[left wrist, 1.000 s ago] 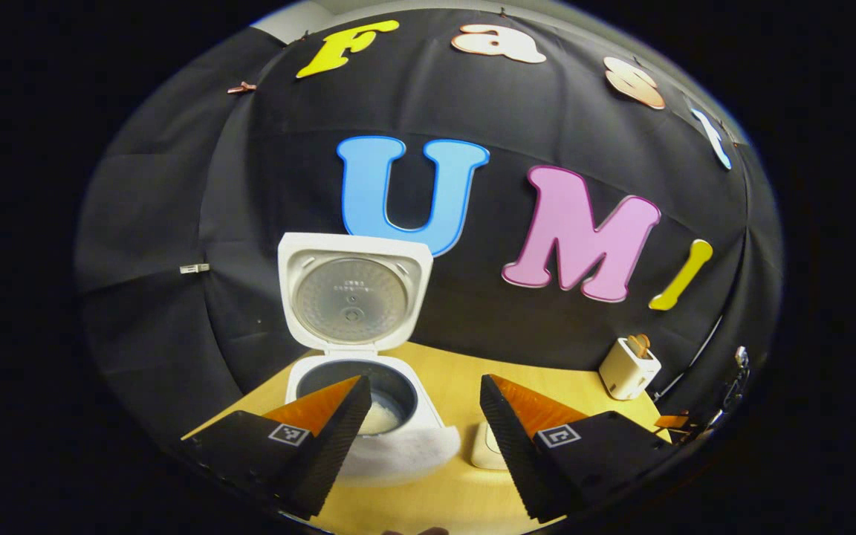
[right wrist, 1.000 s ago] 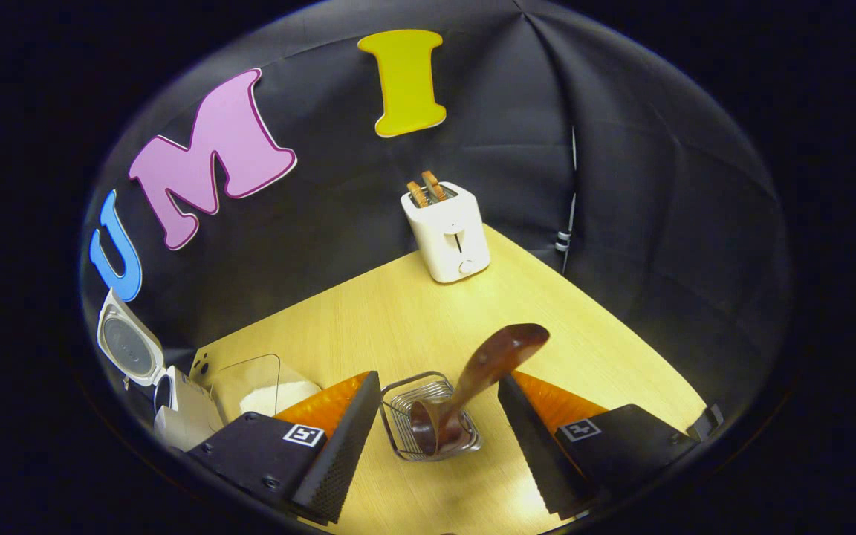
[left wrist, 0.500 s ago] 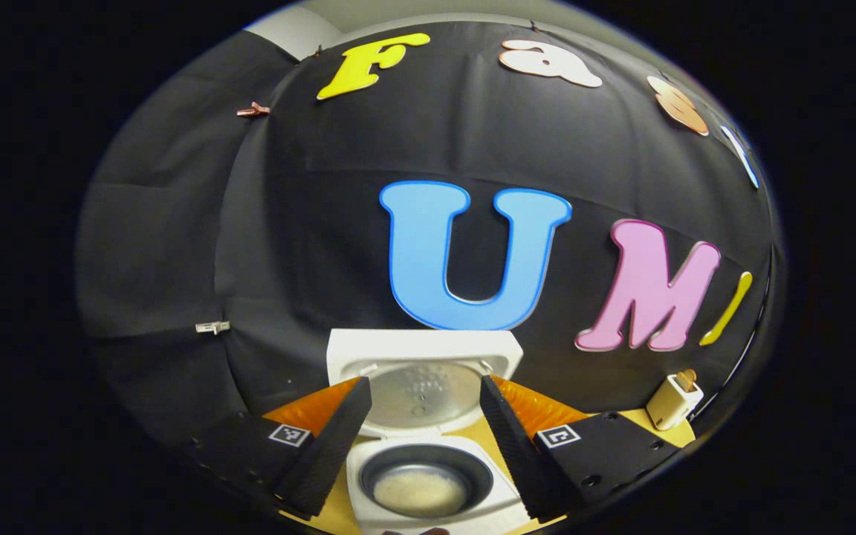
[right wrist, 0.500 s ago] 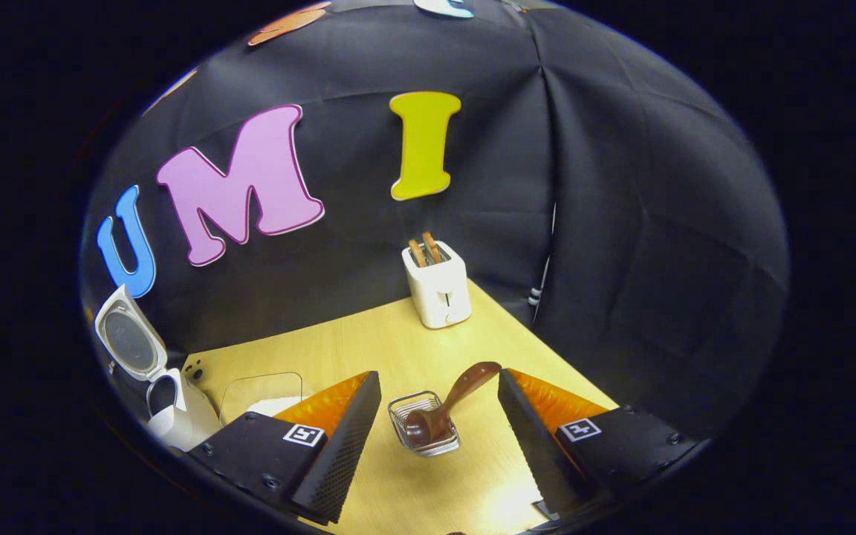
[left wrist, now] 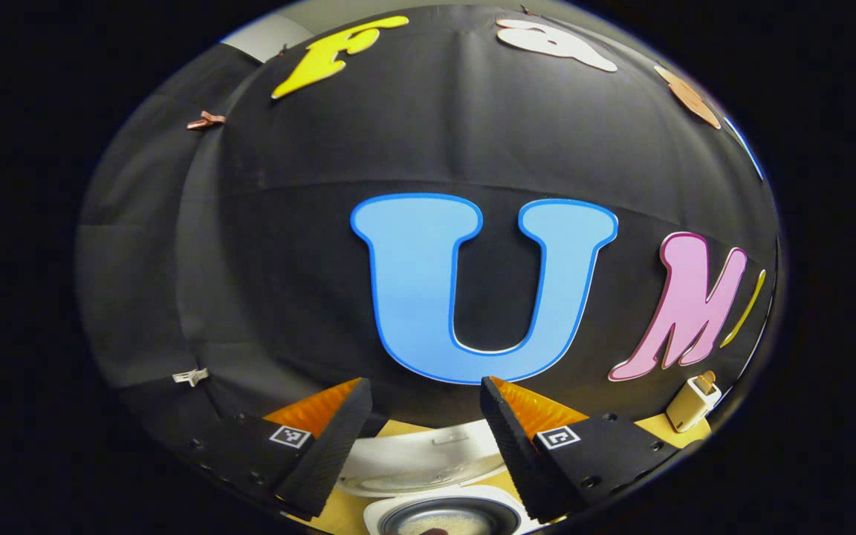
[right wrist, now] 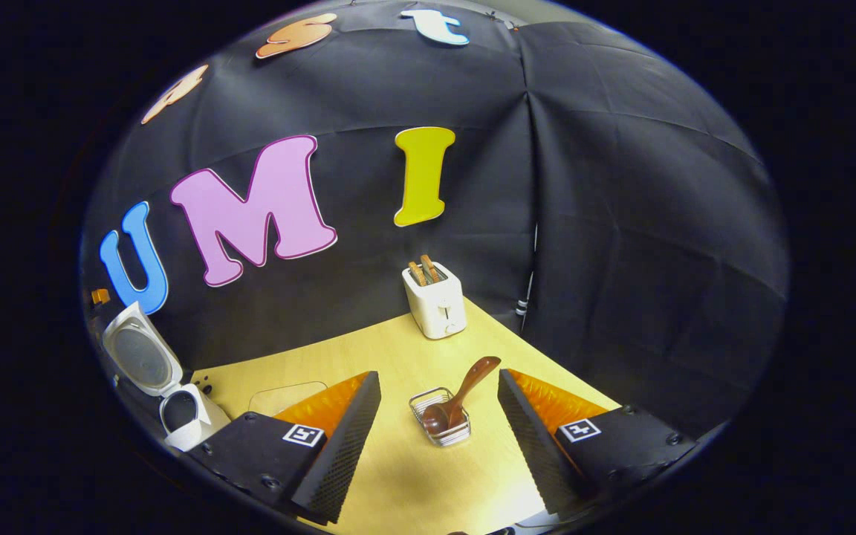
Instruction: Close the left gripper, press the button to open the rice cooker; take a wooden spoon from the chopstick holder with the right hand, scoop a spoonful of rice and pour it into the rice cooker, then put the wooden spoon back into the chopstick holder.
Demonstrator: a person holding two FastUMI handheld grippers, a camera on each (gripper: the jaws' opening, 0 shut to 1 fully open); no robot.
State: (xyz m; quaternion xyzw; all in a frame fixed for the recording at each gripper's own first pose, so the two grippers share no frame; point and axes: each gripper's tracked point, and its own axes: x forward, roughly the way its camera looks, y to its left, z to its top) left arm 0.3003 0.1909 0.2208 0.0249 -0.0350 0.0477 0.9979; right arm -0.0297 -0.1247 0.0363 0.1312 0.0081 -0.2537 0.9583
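The white rice cooker (left wrist: 443,513) stands open just below my left gripper (left wrist: 426,386), its lid (left wrist: 420,461) tipped back and rice in the pot. That gripper is open and holds nothing. In the right gripper view the cooker (right wrist: 186,412) is at the far left with its lid (right wrist: 138,360) raised. The dark wooden spoon (right wrist: 461,394) leans in the wire chopstick holder (right wrist: 441,427), bowl down, handle up to the right. My right gripper (right wrist: 439,379) is open, above and behind the holder, apart from the spoon.
A white toaster (right wrist: 435,301) with two slices stands at the back of the wooden table (right wrist: 413,475); in the left gripper view the toaster (left wrist: 689,403) is at the right edge. A clear rice container (right wrist: 279,397) sits between cooker and holder, partly behind my left finger.
My right gripper has drawn up and back from the spoon and holder, which look smaller now. The left gripper has moved closer over the cooker, which slid to the view's bottom edge.
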